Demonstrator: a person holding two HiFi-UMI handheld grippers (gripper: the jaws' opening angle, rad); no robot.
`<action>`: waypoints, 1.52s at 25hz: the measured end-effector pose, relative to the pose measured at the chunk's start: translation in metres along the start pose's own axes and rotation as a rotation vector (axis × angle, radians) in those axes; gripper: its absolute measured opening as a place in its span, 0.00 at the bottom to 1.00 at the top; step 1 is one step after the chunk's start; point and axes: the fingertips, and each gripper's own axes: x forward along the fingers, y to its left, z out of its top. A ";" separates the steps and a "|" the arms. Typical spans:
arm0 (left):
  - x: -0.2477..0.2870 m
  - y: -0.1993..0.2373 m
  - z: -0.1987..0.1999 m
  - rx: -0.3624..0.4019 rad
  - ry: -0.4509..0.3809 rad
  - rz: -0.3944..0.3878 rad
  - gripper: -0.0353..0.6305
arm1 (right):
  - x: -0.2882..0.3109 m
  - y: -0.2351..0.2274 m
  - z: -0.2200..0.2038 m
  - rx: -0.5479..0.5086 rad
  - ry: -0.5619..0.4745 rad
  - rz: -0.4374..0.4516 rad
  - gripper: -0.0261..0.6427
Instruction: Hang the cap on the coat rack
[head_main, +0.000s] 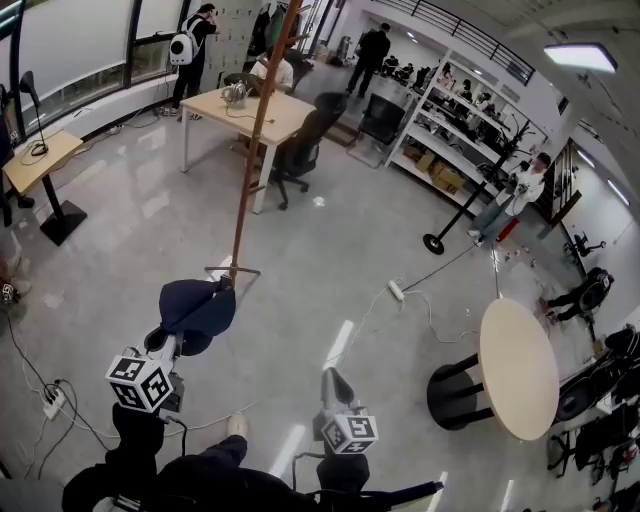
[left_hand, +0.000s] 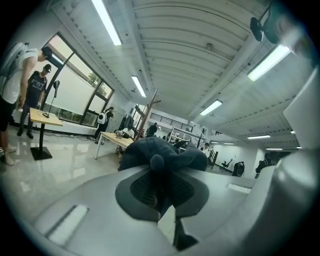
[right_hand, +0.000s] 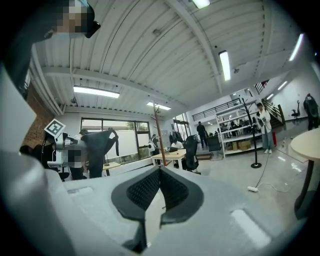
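A dark navy cap (head_main: 197, 308) hangs out in front of me, my left gripper (head_main: 181, 336) shut on its edge. In the left gripper view the cap (left_hand: 162, 150) bulges over the closed pads of the left gripper (left_hand: 159, 172). The coat rack (head_main: 257, 140), a tall brown wooden pole, stands on the floor just beyond the cap, with its foot (head_main: 232, 270) close to it. That same view shows the coat rack (left_hand: 149, 107) straight ahead. My right gripper (head_main: 331, 379) is lower right, shut and empty. From the right gripper (right_hand: 160, 172) the cap (right_hand: 98, 145) and coat rack (right_hand: 159, 132) are visible.
A wooden desk (head_main: 243, 112) with a black office chair (head_main: 301, 150) stands behind the rack. A round table (head_main: 517, 367) is at the right, and a power strip (head_main: 396, 290) with cables lies on the floor. Shelves (head_main: 450, 130) and several people line the back.
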 end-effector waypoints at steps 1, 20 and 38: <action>0.008 0.003 0.002 0.000 0.000 0.004 0.07 | 0.009 -0.003 0.002 0.004 0.000 0.002 0.04; 0.121 0.035 0.040 0.007 -0.020 0.023 0.07 | 0.132 -0.045 0.023 0.022 -0.008 0.023 0.04; 0.170 0.041 0.044 -0.004 -0.048 0.073 0.07 | 0.193 -0.067 0.044 -0.005 -0.021 0.093 0.04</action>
